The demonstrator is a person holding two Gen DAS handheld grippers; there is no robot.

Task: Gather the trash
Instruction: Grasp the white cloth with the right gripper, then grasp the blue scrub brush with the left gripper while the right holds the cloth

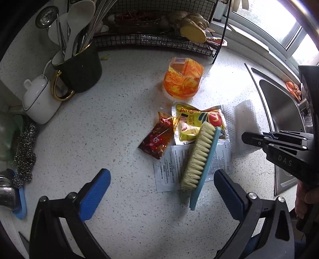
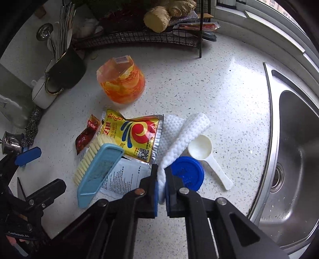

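Home kitchen, lived-in. Evidence: speckled white stone countertop (image 2: 219, 83) w/ stainless sink (image 2: 295, 159) set in at the right, drain visible. Black wire rack (image 1: 151, 39) at the back holding ginger root (image 2: 157, 18) + dried red chillies. Dark mug (image 1: 81, 67) w/ gold handle stuffed w/ spoons, chopsticks. White lidded condiment pot (image 1: 37, 99), steel scourer (image 1: 25, 147) at the left. Window (image 1: 279, 25) over the sink, daylight in.
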